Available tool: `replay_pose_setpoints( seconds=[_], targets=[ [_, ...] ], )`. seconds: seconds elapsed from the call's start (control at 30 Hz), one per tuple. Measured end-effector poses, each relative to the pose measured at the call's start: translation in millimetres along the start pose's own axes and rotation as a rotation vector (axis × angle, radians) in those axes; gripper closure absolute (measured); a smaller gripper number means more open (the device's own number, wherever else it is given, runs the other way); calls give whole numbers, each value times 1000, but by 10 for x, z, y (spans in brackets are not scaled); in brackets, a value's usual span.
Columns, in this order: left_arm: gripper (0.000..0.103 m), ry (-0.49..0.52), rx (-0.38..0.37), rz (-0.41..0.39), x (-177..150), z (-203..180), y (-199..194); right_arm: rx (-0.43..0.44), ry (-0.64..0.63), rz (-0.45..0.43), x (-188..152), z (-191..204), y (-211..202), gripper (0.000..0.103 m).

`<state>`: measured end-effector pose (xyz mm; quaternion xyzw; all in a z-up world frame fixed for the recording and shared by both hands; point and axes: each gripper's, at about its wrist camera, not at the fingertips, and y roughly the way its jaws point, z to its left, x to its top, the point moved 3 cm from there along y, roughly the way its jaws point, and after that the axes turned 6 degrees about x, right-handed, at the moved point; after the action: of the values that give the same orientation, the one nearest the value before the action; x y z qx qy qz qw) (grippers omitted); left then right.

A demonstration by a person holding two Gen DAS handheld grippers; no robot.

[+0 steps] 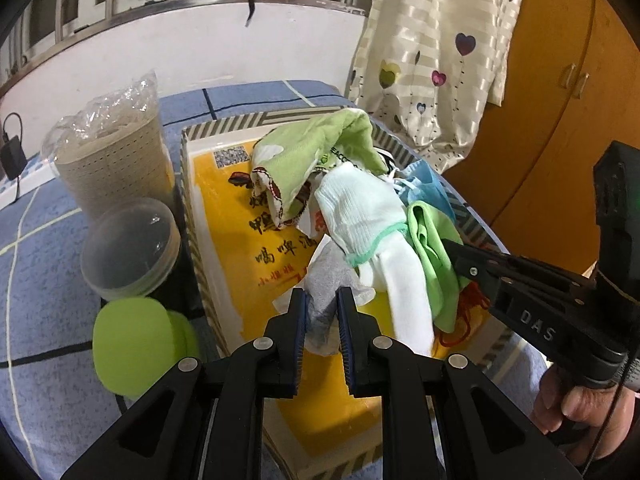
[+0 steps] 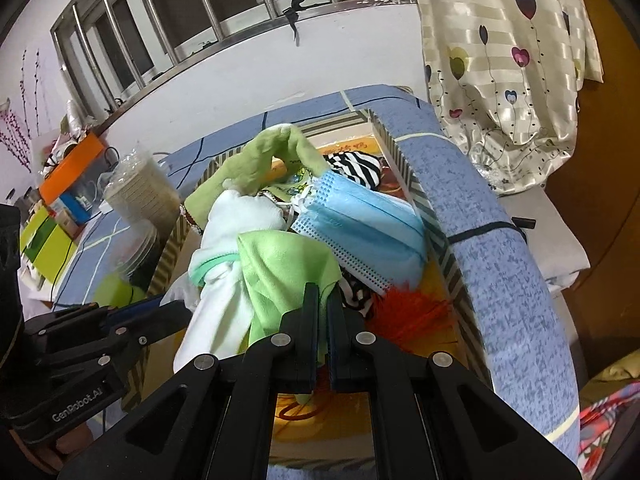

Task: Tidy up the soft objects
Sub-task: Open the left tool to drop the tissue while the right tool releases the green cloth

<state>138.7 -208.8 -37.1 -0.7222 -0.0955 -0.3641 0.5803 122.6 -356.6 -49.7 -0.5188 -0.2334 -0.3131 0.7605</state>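
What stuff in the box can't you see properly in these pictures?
- Left wrist view: the grey cloth goes down between the left gripper fingers, so its lower part is hidden.
- Right wrist view: the striped cloth is mostly covered by the blue mask.
- Right wrist view: the red string runs under the right gripper.
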Motion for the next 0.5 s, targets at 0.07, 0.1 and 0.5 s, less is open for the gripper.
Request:
replay_pose_setpoints(
  seconds=[0.07,0.1,0.5],
  targets=[
    [88,-6,5,-3,18,10,13,0,-14,1,9,32,-15,98],
    [86,-10,11,-4,24,15,21,-5,-25,0,10,54,-29,94],
    [74,-8,49,-16,-42,-10,-146,-10,-77,-57,-18,233,-338,49]
  ],
)
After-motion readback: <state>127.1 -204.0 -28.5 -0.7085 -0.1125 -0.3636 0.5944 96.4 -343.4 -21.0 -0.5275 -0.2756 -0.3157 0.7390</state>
